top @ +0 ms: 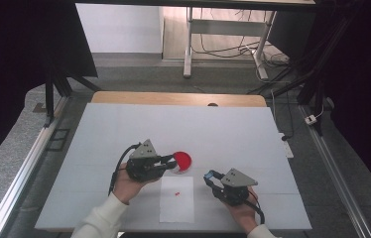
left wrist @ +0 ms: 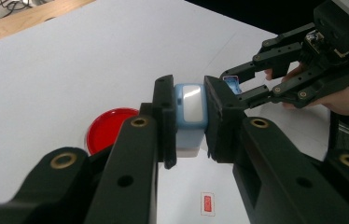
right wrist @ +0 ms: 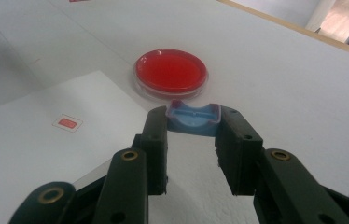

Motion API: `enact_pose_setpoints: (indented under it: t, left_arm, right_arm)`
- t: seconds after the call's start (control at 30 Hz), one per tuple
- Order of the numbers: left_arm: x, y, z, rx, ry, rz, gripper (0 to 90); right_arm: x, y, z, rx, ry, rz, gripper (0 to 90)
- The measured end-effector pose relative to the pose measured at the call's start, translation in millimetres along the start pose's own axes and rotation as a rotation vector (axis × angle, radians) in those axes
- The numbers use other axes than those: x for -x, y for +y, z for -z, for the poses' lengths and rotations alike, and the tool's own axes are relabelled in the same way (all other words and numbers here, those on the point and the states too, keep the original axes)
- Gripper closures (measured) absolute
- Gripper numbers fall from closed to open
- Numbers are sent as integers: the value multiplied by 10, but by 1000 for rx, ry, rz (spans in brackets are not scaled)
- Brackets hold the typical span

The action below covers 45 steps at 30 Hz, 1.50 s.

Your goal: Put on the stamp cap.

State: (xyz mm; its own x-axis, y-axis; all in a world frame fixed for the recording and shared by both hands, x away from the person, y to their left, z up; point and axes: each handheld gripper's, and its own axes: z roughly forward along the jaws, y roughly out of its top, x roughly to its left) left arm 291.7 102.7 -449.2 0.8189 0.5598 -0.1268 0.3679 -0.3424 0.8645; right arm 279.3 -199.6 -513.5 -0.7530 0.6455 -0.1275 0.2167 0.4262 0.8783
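A red-filled round dish point(top: 183, 159) sits on the white table, just right of my left gripper point(top: 172, 161). In the left gripper view my left gripper point(left wrist: 190, 99) is shut on a small light-blue and white block point(left wrist: 190, 127), held above the table, with the dish point(left wrist: 108, 134) behind and to the left. My right gripper point(top: 209, 175) hovers right of the dish. In its own view my right gripper point(right wrist: 193, 115) is shut on a small blue curved piece point(right wrist: 194, 122), with the dish point(right wrist: 171, 72) just beyond. The right gripper point(left wrist: 232, 85) also faces the left one.
A white paper sheet point(top: 177, 206) with a small red label point(top: 177, 193) lies between the hands near the front edge. The label point(right wrist: 67, 122) is left of the right jaws. A wooden strip point(top: 178, 98) borders the far table edge.
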Motion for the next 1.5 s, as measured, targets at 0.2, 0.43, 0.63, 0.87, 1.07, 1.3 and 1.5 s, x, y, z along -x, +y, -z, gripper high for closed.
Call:
enact_pose_setpoints:
  t: [0.2,0.43,0.63,0.87,1.07,1.3,1.5]
  left_arm:
    - [1,0,-9,-2,0,1,748]
    - [6,-1,-22,-4,-2,1,748]
    - [7,-8,-39,-8,-5,1,748]
    - [14,-10,-50,-13,-8,-1,748]
    - [24,-10,-65,-15,-10,0,748]
    - [39,-10,-86,-13,-10,1,748]
    - [58,-14,-115,-13,-12,1,748]
  right_arm:
    - [-47,16,-49,1,13,11,650]
    - [-136,48,-130,1,29,21,651]
    - [-201,74,-208,2,41,33,651]
    - [-260,105,-263,9,50,34,651]
    - [-307,133,-296,4,65,43,651]
    - [-364,162,-335,2,83,52,650]
    - [-428,210,-392,16,92,52,651]
